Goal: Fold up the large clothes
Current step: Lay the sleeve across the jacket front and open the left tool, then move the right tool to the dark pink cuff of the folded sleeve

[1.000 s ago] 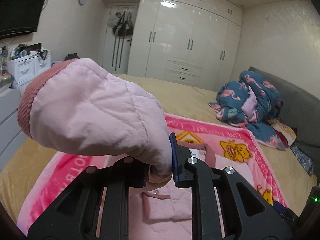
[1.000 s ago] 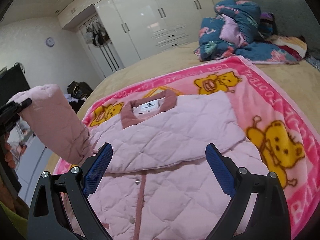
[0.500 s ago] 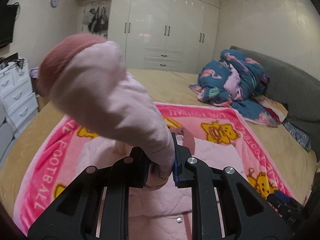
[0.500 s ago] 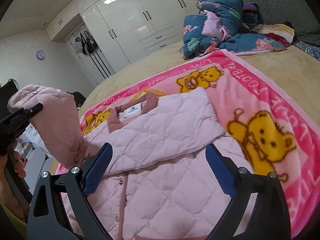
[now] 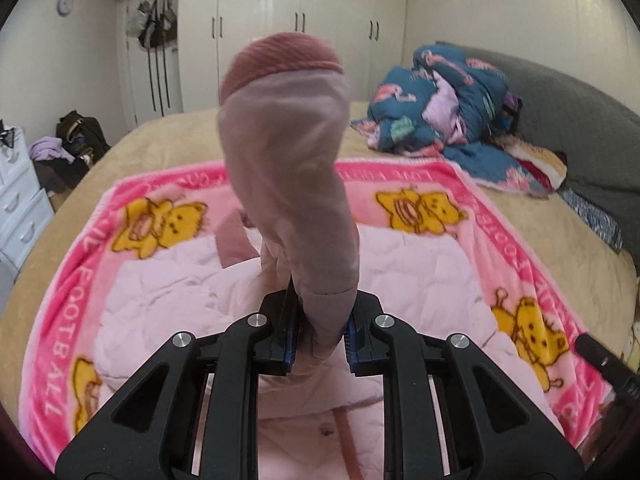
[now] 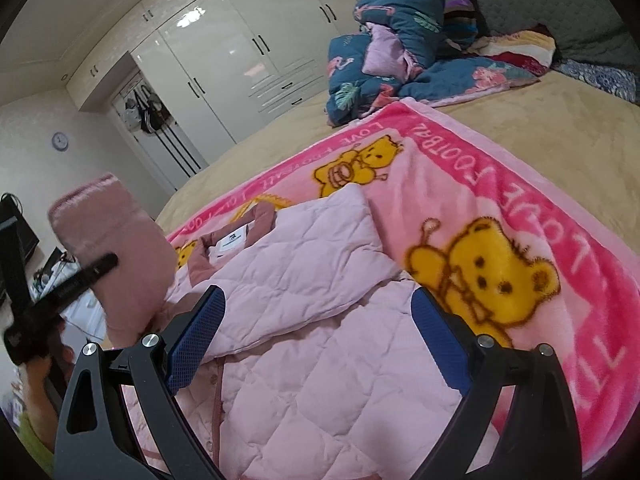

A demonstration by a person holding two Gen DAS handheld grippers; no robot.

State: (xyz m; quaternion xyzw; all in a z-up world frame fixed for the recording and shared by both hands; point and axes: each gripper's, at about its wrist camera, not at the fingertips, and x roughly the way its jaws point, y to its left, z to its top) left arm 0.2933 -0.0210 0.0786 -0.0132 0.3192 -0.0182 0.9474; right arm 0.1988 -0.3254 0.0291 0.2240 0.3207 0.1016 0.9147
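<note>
left gripper [image 5: 318, 336] clamps the quilted pink jacket's sleeve [image 5: 288, 168], raised upright over the jacket — right gripper [image 6: 316, 340] hovers low above it, jaws spread wide

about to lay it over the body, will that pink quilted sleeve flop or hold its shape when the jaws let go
Likely floppy but puffy: the pale pink quilted jacket sleeve stands up only because the left gripper pinches it near its base. The padding probably makes it light and springy, so it may not lie flat. The other sleeve, already folded across the jacket, keeps a raised edge, which hints the same.
</note>
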